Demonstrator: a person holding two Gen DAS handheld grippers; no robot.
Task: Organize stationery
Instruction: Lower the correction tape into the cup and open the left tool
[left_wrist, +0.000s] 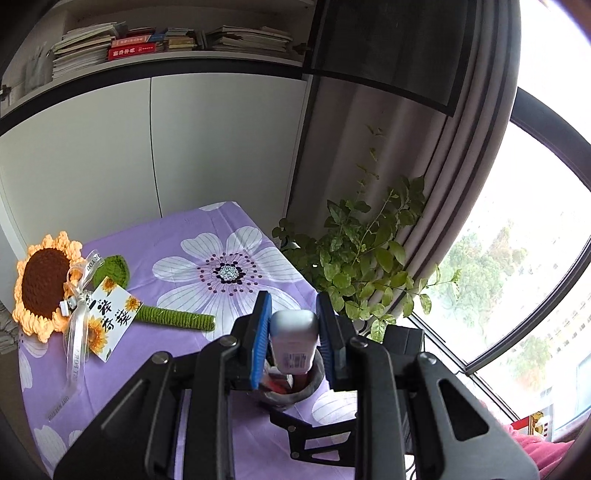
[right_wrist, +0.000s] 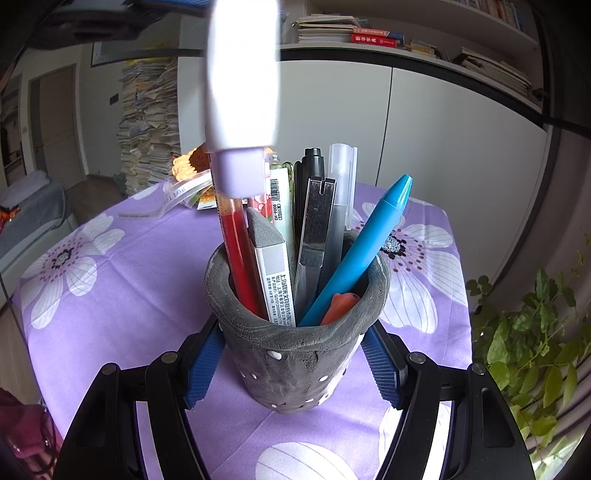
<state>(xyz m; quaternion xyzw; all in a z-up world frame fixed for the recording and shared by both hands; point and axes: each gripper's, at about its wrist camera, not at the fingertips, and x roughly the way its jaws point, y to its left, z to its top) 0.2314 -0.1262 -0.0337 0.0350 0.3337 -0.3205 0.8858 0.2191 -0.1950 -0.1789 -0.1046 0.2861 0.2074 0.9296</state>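
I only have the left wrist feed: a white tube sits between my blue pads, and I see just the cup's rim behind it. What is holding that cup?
Observer: The right gripper is clamped on the grey pen cup, one blue pad against each side.
Operator: Is there space inside for my tube?
Observer: It is crowded: a blue pen, a red pen, a black marker and others lean in it.
Operator: Where does my tube hang?
Observer: The white tube hangs over the cup's left side, its lilac end above the red pen, not yet inside.
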